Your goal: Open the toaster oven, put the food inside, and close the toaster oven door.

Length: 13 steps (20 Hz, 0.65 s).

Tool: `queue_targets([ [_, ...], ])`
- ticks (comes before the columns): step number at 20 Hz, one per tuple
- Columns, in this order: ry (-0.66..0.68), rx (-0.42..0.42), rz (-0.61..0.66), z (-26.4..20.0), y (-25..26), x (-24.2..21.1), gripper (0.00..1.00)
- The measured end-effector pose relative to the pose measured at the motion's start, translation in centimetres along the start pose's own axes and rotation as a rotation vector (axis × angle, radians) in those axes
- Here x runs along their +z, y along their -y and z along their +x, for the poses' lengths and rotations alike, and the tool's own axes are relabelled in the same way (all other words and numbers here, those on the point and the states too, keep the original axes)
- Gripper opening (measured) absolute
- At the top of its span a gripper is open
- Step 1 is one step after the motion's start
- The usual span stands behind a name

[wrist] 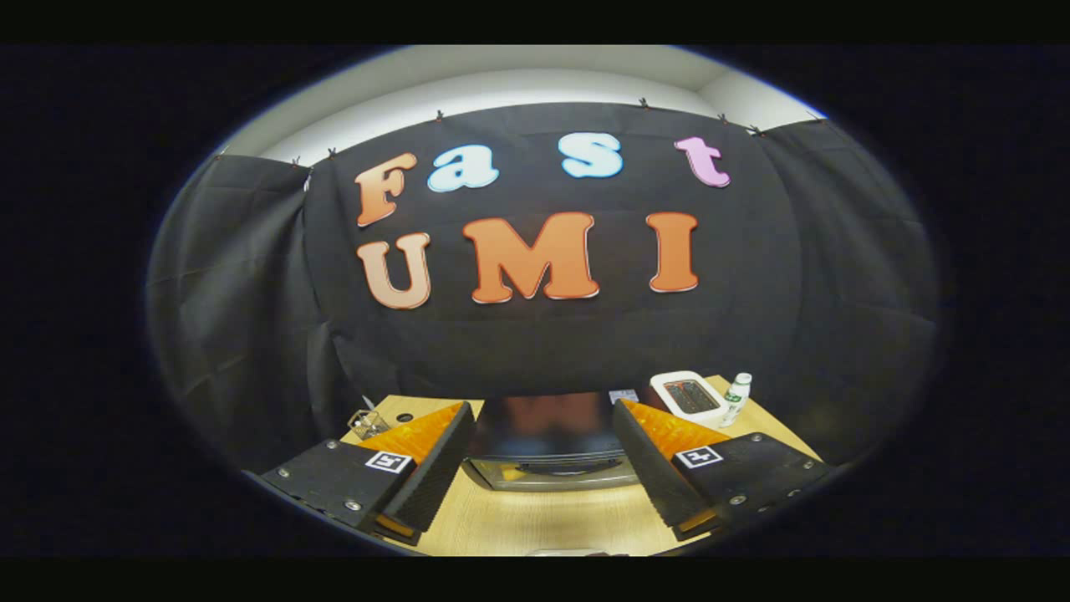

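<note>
A: Oven (547,443), one, on the bench (535,518). We log it just ahead of the tongs (543,468), seen between the two fingers. Glass door dark, standing upright and shut as far as we can tell; pale handle strip along its near lower edge.

B: Tongs?

A: Spread wide, holding nothing. The fingers flank the oven front, apart from it, touching neither door nor handle.

B: Food?

A: We cannot place it. A pale rim shows on the bench under the fingers, too cut off to name. Whether anything sits behind the glass, we cannot tell; it is too dark.

B: Other stock?

A: White toaster (690,395) beyond the right finger, small bottle (737,399) just beside it. Clear little object (366,424) beyond the left finger, unidentified.

B: Step in hand?

A: Our judgement only: a shut door with empty tongs fits two entries. Either the door waits to be pulled open, or the food is in and the door has been closed on it. This moment does not settle which.

B: Next move?

A: We enter none that only one reading would need. Any work on the door would call for the fingers squared to the handle, closing in from this wide stance.
</note>
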<state>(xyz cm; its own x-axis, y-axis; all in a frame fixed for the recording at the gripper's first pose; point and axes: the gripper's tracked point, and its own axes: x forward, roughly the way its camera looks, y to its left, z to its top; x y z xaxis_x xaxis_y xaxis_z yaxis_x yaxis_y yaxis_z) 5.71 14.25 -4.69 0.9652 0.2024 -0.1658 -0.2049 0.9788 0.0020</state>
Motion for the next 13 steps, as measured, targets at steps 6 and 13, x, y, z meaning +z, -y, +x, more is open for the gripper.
queue_targets([
  [6, 0.097, -0.044, 0.018, -2.9, 1.9, 3.8, 0.98],
  [13, 0.122, -0.093, 0.015, -4.9, 5.3, 4.2, 0.98],
])
